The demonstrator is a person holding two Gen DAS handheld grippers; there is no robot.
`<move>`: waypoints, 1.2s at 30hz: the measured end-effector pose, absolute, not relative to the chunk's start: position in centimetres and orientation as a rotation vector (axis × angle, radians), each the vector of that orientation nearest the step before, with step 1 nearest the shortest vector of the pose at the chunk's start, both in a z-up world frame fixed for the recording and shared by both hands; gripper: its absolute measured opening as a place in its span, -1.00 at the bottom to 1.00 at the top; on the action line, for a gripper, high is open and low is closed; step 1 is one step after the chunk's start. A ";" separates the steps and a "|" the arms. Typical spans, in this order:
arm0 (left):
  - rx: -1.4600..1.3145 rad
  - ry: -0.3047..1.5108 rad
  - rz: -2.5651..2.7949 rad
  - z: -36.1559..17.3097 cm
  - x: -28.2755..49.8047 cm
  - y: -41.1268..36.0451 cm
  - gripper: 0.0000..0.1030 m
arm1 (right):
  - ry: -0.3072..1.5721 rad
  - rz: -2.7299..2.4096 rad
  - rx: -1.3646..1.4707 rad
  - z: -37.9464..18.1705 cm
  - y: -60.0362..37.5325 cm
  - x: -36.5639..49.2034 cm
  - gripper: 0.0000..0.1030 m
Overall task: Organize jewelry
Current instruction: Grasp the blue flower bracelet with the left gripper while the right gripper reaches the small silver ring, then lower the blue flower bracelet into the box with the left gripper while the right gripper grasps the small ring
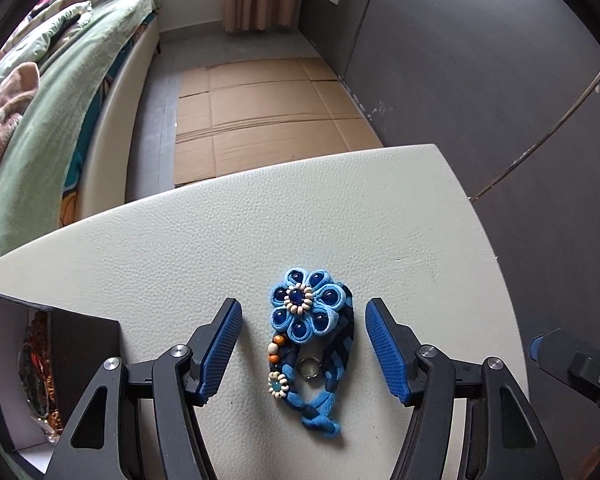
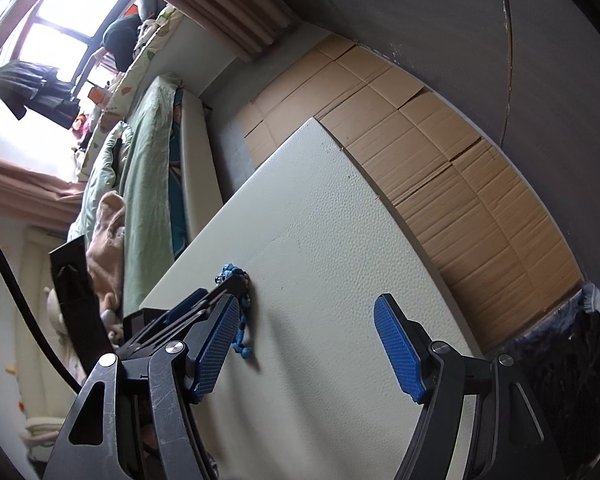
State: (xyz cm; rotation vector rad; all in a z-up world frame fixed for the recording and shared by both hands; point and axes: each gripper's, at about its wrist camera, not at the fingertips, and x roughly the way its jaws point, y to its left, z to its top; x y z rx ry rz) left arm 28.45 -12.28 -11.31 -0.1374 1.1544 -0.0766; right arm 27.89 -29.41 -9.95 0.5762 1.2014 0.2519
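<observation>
Left wrist: left tongs (image 1: 304,344) spread wide, straddling blue fabric flower necklace (image 1: 310,336) lying on bench (image 1: 180,248); pre-grasp step, needs closing, then carrying to jewelry box (image 1: 76,344) at left.

Right wrist: right tongs (image 2: 306,344) released, empty, necklace beyond left pad.

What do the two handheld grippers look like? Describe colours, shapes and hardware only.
Both match: the left gripper and right gripper have black angular linkage arms with triangular cut-outs, round silver pivot bolts, and two long fingers faced with blue cross-hatched pads. The right one's black frame looks scratched. No sleeves or hands show.
</observation>
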 end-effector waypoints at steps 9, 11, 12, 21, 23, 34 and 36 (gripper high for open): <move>-0.144 1.131 -0.103 -9.9 27.3 -11.8 -0.52 | 1.216 0.250 0.542 -10.2 -28.3 28.1 0.39; -0.175 1.117 -0.132 -9.1 26.7 -11.3 -0.52 | 1.219 0.253 0.532 -10.3 -28.0 28.1 0.39; -0.196 1.108 -0.147 -8.5 26.1 -11.0 -0.52 | 1.219 0.256 0.530 -10.3 -27.8 28.1 0.39; -0.331 0.984 -0.158 -5.1 23.1 -6.0 -0.53 | 1.227 0.360 0.497 -10.8 -24.0 28.5 0.09; -0.380 0.952 -0.159 -4.5 22.3 -4.2 -0.53 | 1.228 0.373 0.471 -10.9 -22.8 28.5 -0.17; -0.510 0.898 -0.139 -3.2 20.6 3.1 -0.53 | 1.265 0.331 0.301 -12.0 -17.1 28.8 -0.51; -0.521 0.899 -0.134 -3.3 20.4 4.2 -0.53 | 1.267 0.304 0.298 -12.2 -16.8 28.9 -0.52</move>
